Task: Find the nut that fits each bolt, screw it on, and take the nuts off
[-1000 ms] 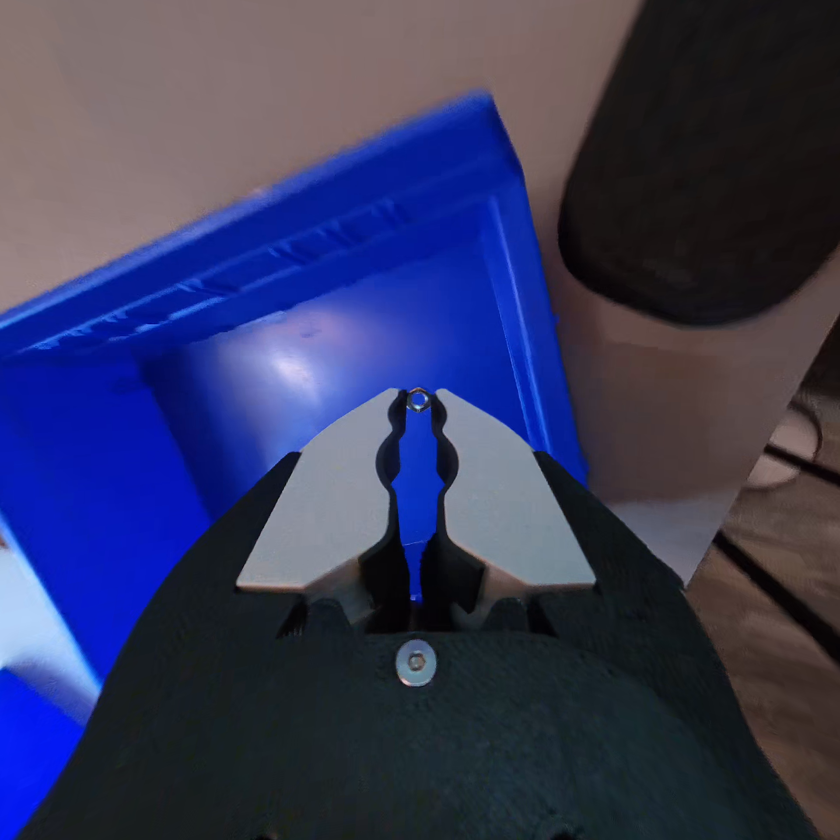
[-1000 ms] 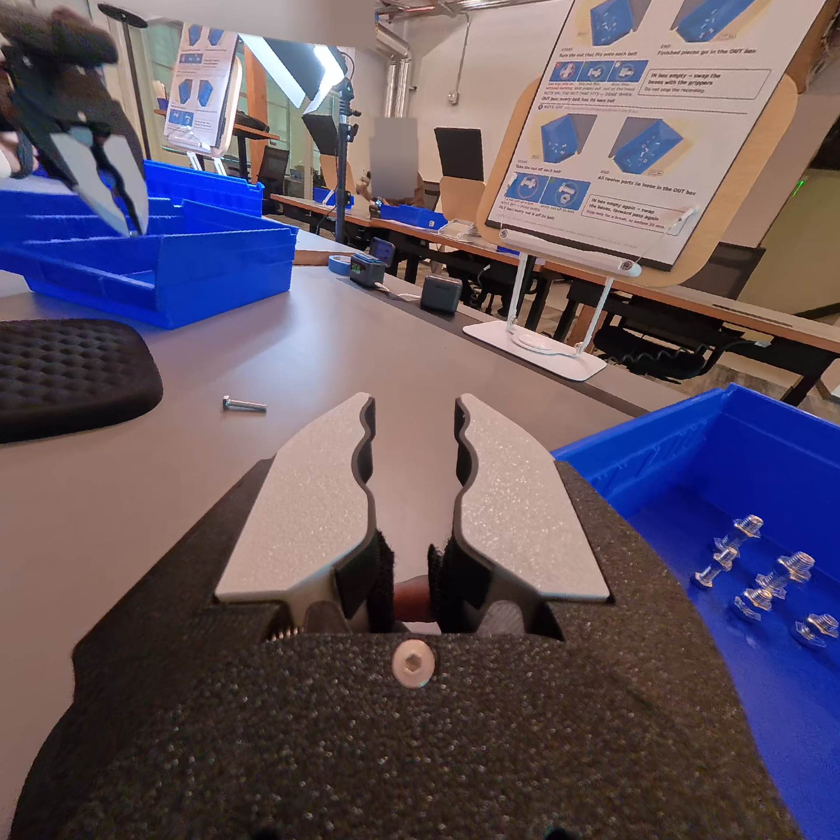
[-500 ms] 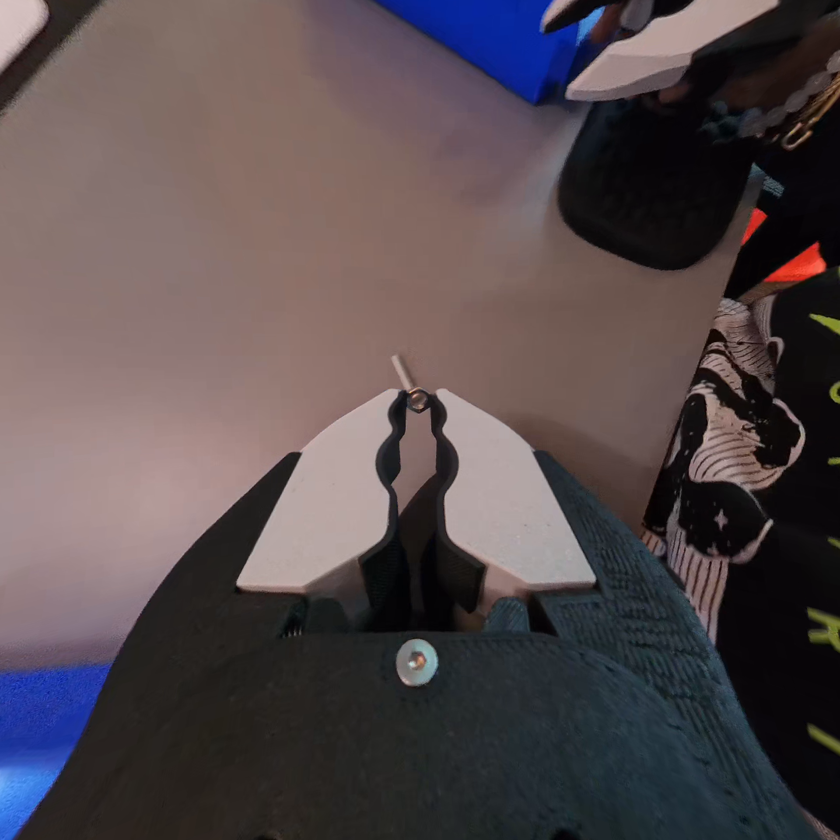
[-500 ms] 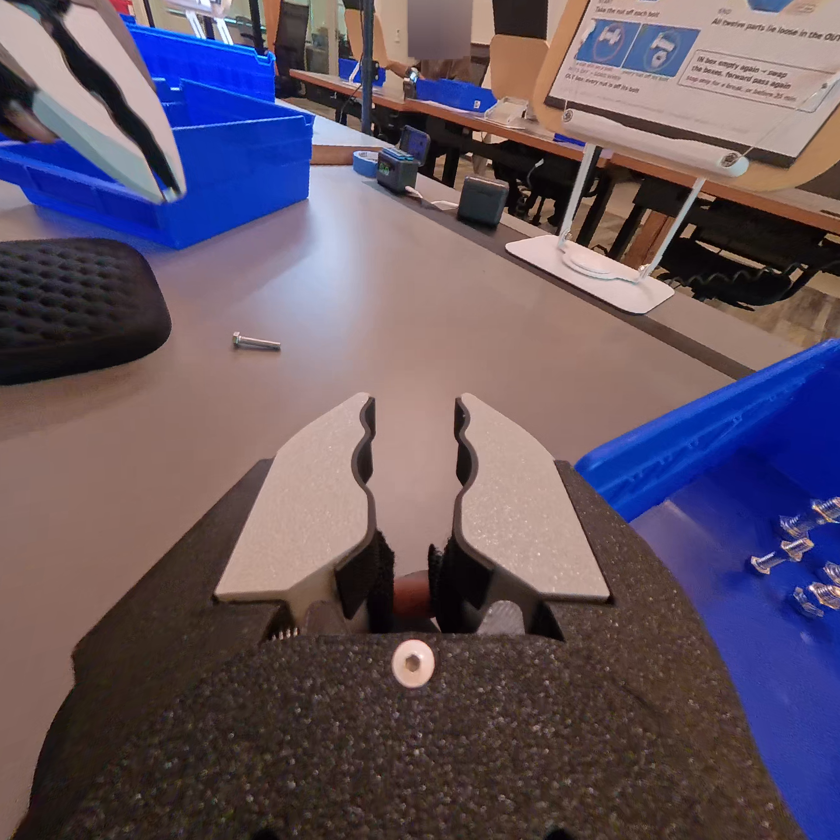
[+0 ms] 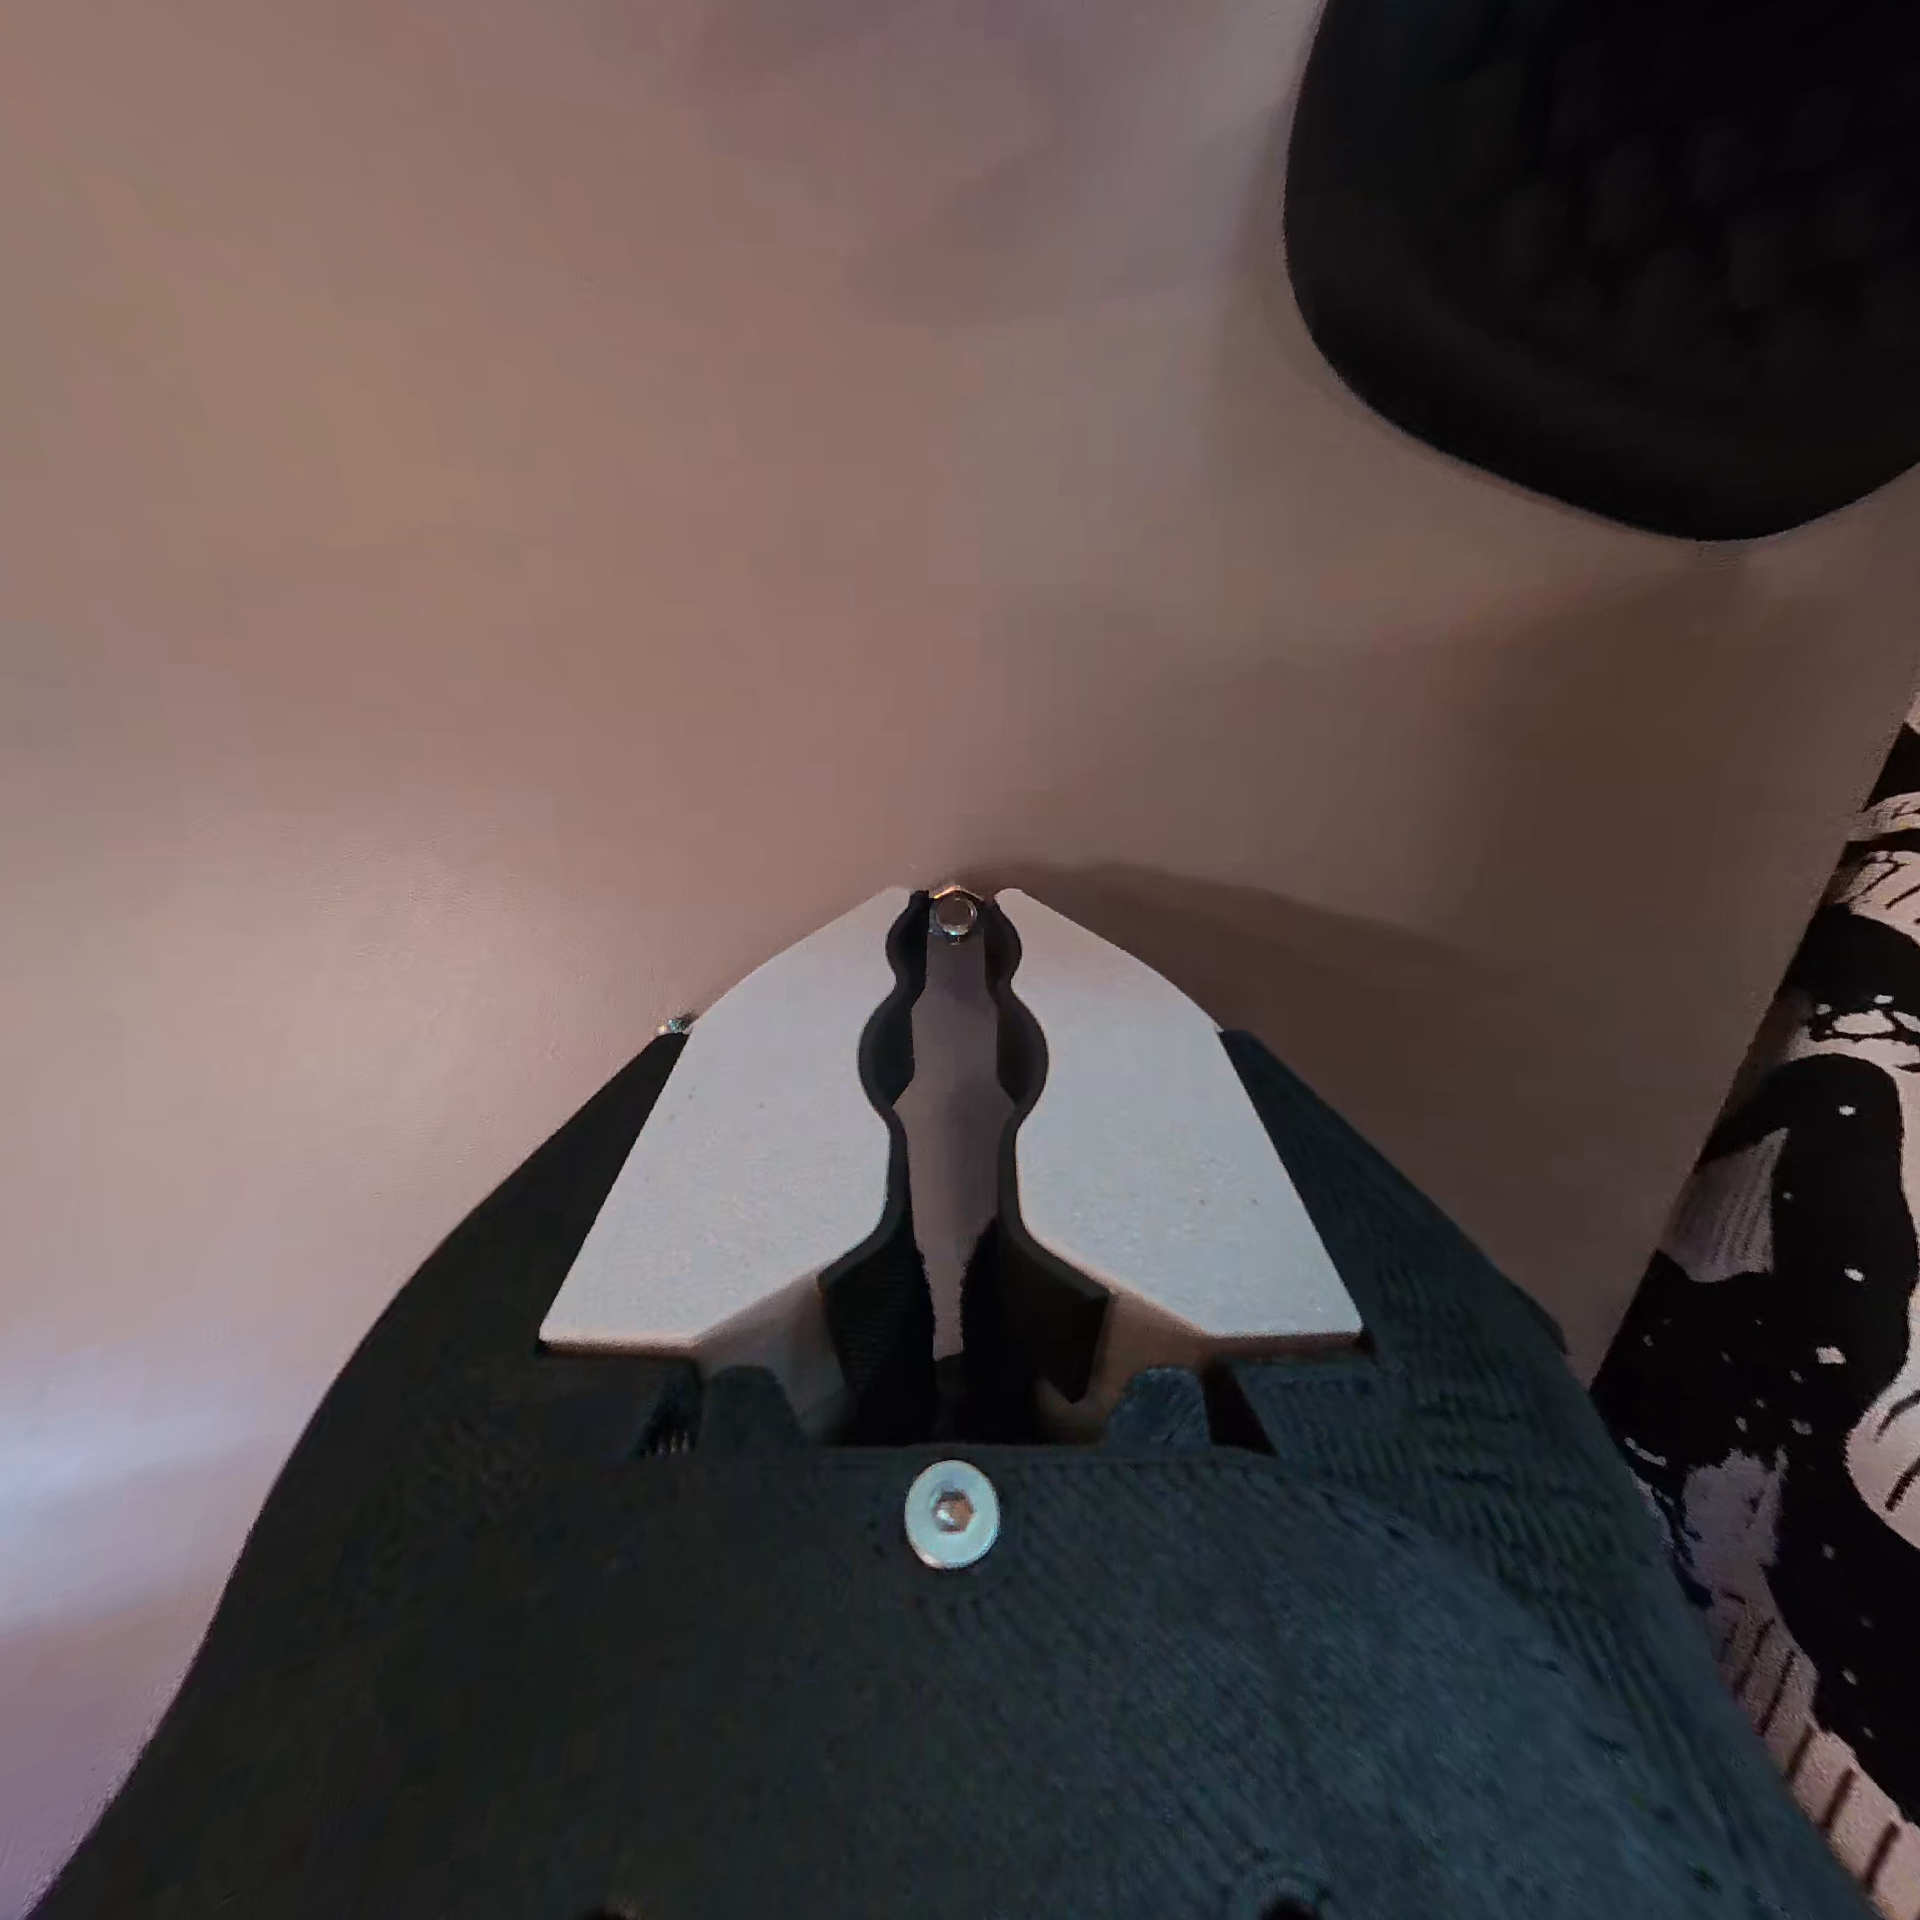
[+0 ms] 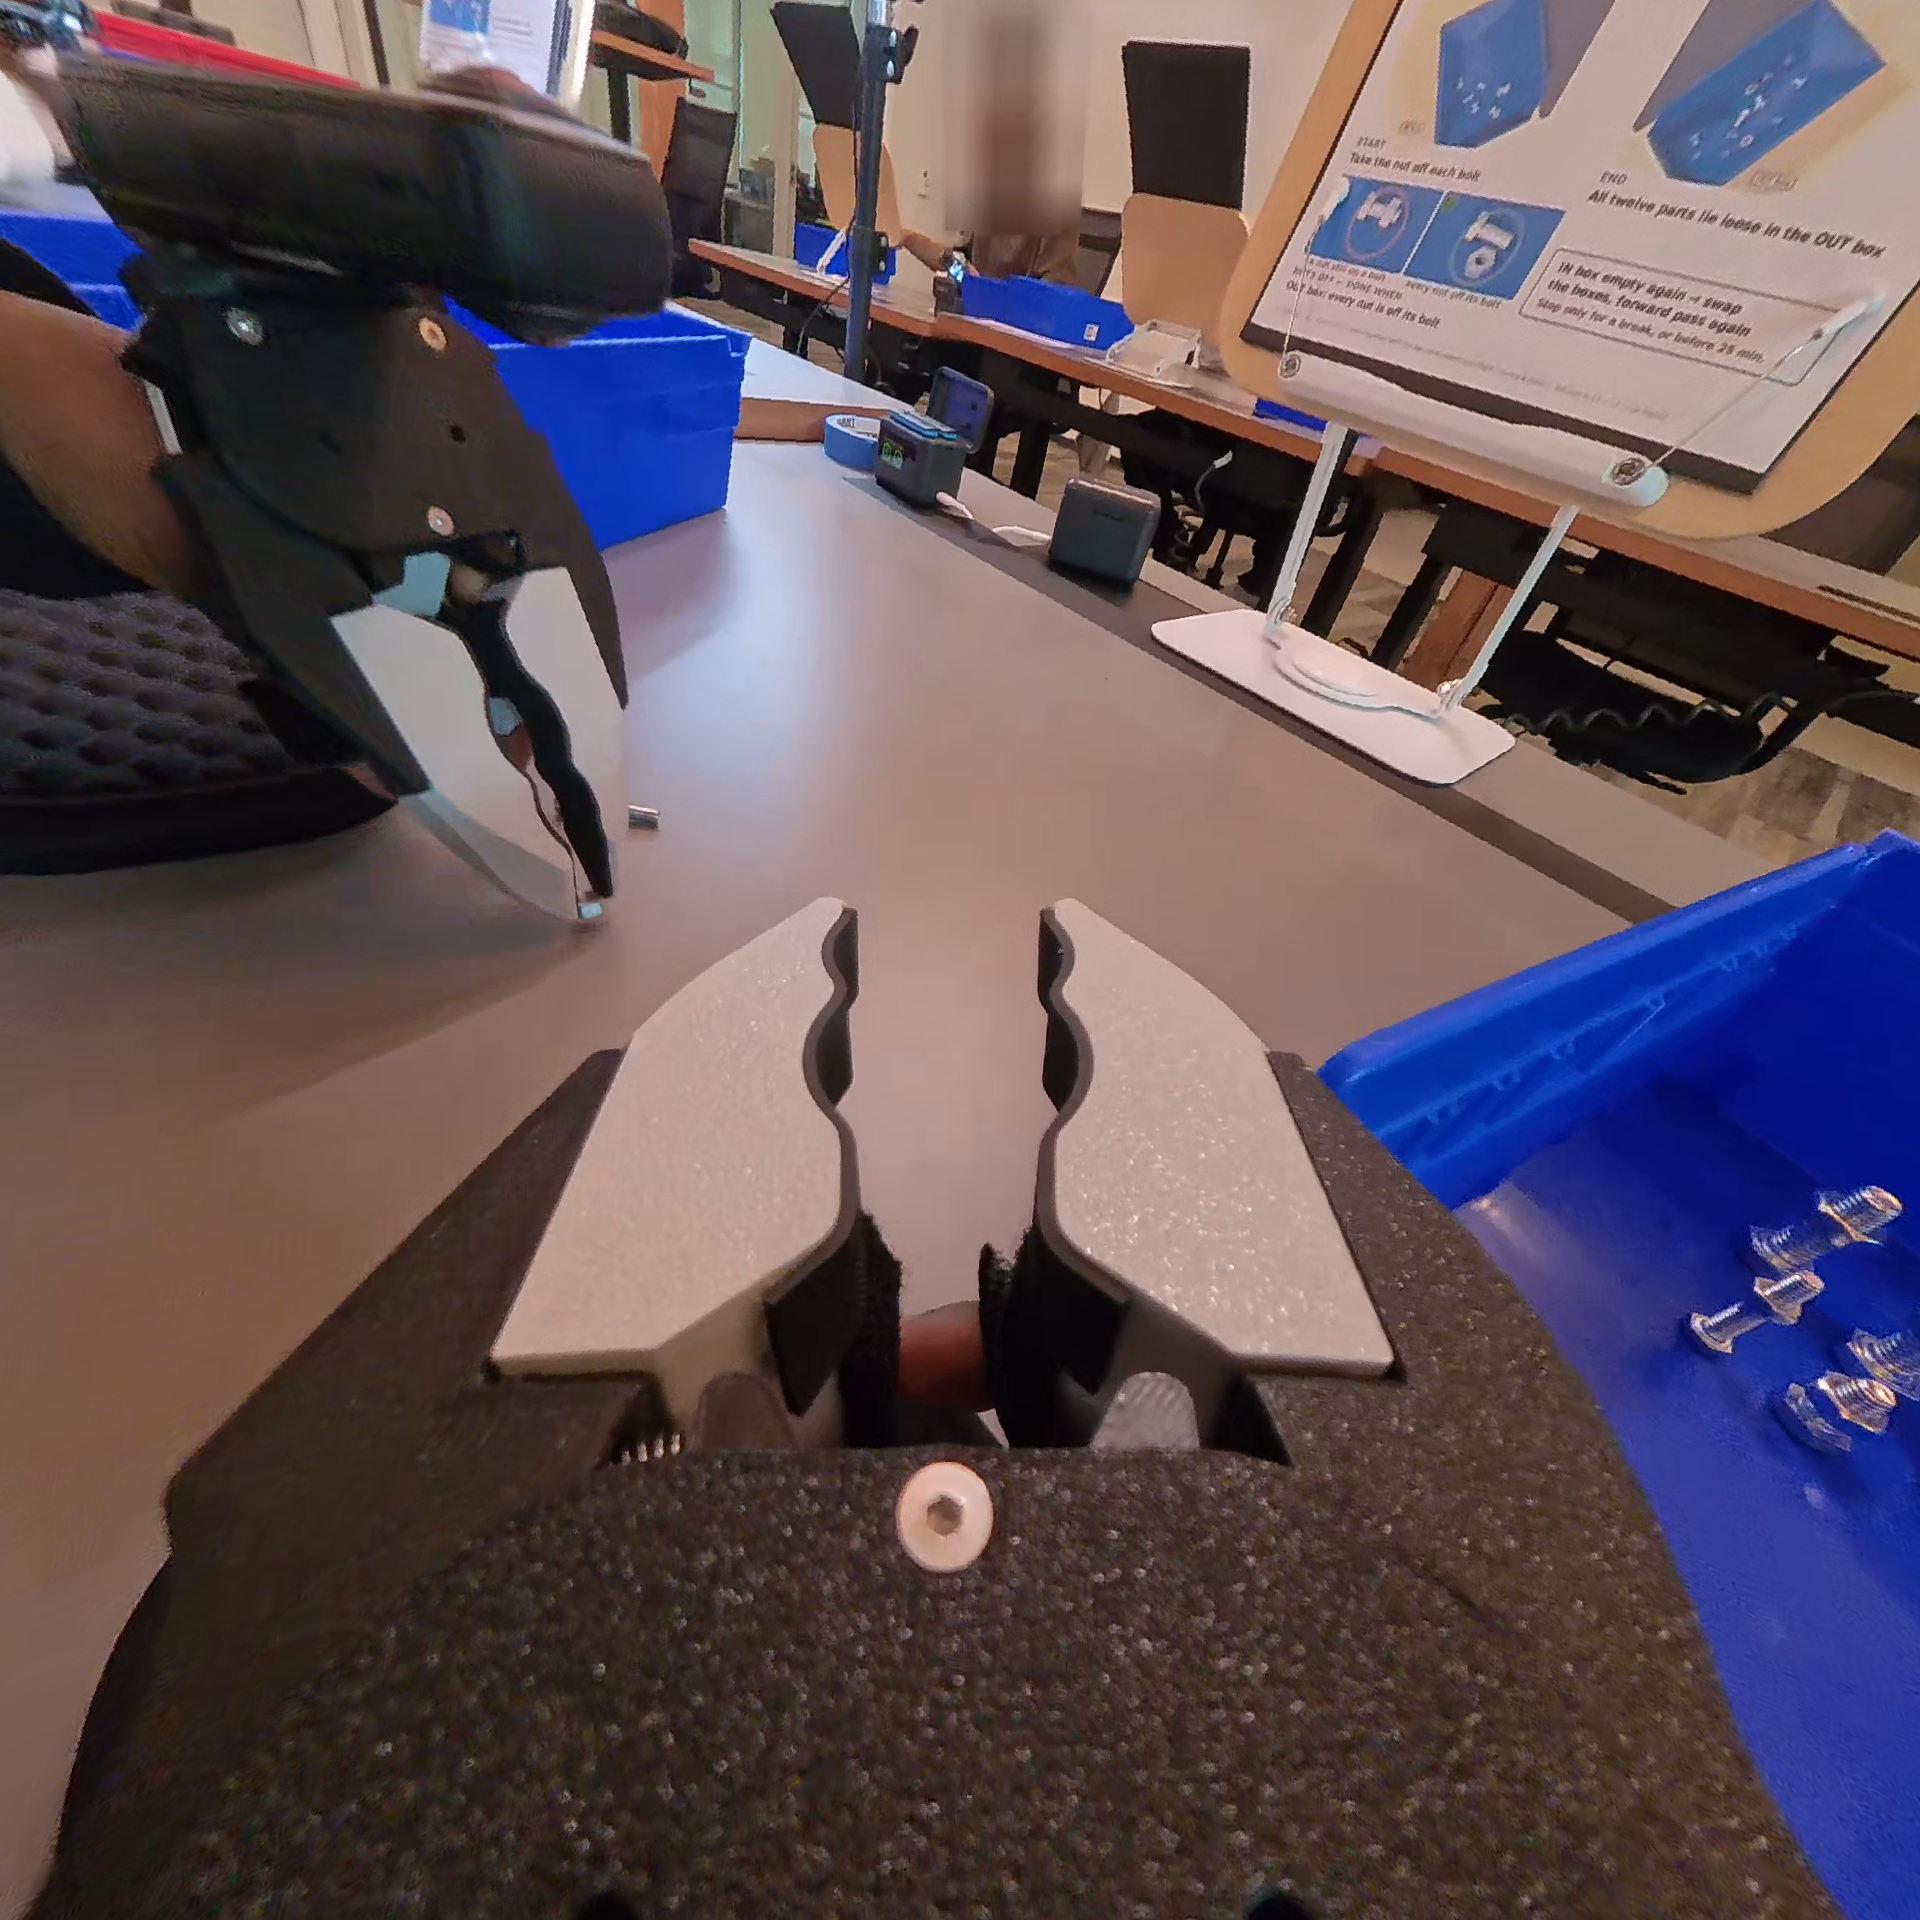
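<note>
My left gripper [image 5: 954,902] is shut on a small silver nut [image 5: 954,916], pinched at the very fingertips, right down at the grey table [image 5: 623,520]. It also shows in the right wrist view [image 6: 590,902], with the nut [image 6: 590,911] at the table surface. A small silver bolt [image 6: 644,818] lies on the table just behind those tips. Only its end [image 5: 675,1025] peeks out beside my left finger in the left wrist view. My right gripper [image 6: 948,925] is open and empty, low over the table.
A blue bin [image 6: 1558,1060] at the right holds several clear bolts with nuts [image 6: 1766,1314]. A black padded rest [image 6: 104,707] lies at the left and also shows in the left wrist view [image 5: 1621,260]. Another blue bin [image 6: 634,416] and an instruction board [image 6: 1558,208] stand farther back. The gap from one gripper's tips to the other's is roughly 15 cm.
My left gripper carried the nut out of the far blue bin, across the table and down next to the bolt. The nut stayed in the grasp. My right gripper stayed open.
</note>
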Demonstrator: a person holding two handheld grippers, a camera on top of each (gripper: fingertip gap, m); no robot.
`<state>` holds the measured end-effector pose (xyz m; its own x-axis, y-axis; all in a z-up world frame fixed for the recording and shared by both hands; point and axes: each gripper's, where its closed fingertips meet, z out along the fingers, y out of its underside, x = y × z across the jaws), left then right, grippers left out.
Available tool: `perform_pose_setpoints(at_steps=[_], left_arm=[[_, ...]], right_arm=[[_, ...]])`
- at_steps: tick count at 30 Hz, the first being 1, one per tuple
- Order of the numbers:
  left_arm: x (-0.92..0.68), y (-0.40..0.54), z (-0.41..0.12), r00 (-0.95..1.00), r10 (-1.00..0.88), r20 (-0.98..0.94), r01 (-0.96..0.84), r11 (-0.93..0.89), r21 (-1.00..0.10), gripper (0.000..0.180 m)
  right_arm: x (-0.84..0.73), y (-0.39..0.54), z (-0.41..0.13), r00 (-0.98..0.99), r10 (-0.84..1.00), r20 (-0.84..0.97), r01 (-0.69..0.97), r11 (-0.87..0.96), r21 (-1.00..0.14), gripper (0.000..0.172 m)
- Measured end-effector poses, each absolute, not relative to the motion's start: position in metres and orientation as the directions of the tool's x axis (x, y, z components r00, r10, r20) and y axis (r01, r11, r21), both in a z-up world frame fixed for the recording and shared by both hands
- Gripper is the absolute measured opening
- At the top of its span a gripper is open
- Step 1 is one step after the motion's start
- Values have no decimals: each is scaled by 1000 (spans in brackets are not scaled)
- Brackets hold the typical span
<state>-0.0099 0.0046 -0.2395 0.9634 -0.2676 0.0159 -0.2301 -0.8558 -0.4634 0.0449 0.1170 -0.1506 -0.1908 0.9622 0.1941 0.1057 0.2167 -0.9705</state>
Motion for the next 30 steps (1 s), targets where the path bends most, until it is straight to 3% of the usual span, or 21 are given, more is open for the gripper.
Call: perform_pose_setpoints(at_steps=[1,3,12,19,22,25,28,30], left_arm=[[-10,5,-240,965,-262,16,-225,-856,-465,14],[-12,4,-237,969,-247,16,-210,-853,-478,23],[-53,-26,-221,999,23,-22,8,-844,-537,24],[-57,-25,-241,999,50,-15,36,-870,-492,24],[-58,-25,-243,999,49,2,43,-871,-490,11],[-58,-25,-242,999,39,17,42,-862,-506,9],[-63,-21,-236,999,47,-2,37,-816,-576,8],[-61,-10,-217,1000,25,-11,10,-710,-704,7]], right_arm=[[45,117,-150,-188,963,193,101,214,-972,33],[46,118,-149,-184,964,190,93,210,-973,33],[46,120,-147,-169,969,182,87,199,-976,33],[46,121,-147,-164,970,182,88,198,-976,33],[46,122,-147,-162,971,177,89,193,-977,33],[46,122,-147,-162,971,175,91,191,-977,33],[45,122,-147,-164,971,172,95,189,-977,32],[45,123,-145,-158,973,166,88,182,-979,32]])
